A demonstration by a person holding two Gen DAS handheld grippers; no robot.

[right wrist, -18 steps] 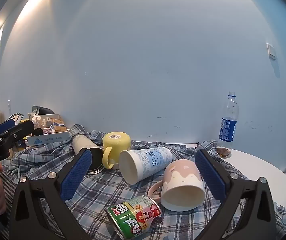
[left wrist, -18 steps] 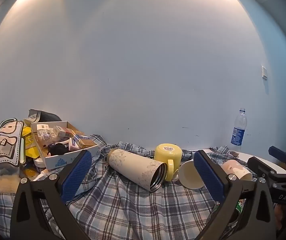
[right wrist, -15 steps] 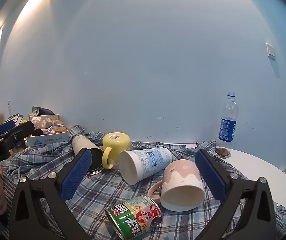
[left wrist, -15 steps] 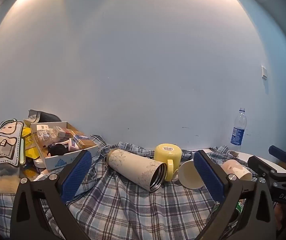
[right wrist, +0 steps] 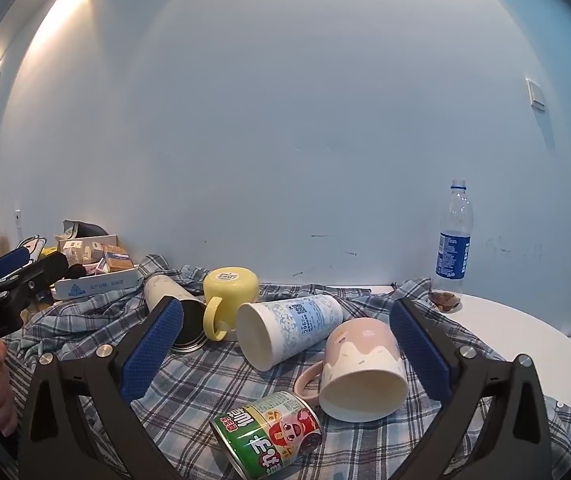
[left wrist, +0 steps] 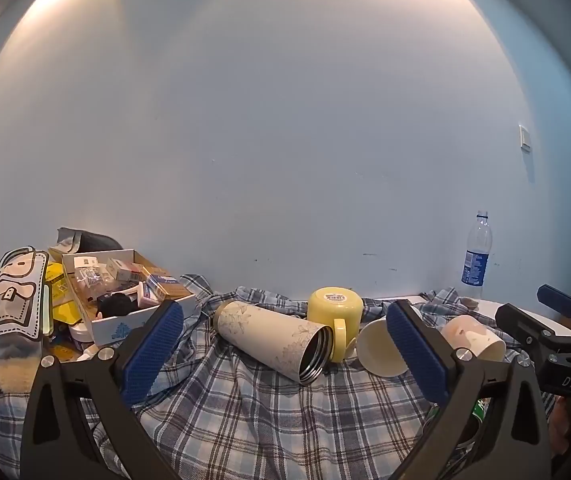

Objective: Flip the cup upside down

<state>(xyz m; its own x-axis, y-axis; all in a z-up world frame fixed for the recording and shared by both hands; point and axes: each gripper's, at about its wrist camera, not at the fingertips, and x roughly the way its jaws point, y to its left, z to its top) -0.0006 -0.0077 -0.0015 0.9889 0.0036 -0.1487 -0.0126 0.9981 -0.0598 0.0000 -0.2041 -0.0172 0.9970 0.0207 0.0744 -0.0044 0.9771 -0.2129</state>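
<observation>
Several cups lie on a blue plaid cloth (left wrist: pixel 253 408). A yellow mug (left wrist: pixel 335 312) (right wrist: pixel 229 292) stands upside down. A cream floral tumbler (left wrist: pixel 273 338) (right wrist: pixel 169 300) lies on its side. A white and blue paper cup (right wrist: pixel 289 326) (left wrist: pixel 379 346) lies on its side. A pink and cream mug (right wrist: pixel 361 368) (left wrist: pixel 471 338) lies on its side, mouth toward me. My left gripper (left wrist: pixel 283 354) is open and empty, short of the tumbler. My right gripper (right wrist: pixel 285 354) is open and empty, short of the pink mug.
A green printed can (right wrist: pixel 271 432) lies at the front. A plastic water bottle (right wrist: pixel 453 244) stands at the back right on the white round table (right wrist: pixel 525 340). An open cardboard box (left wrist: pixel 125 284) of small packs and a cartoon pouch (left wrist: pixel 5 304) sit at the left. A wall rises behind.
</observation>
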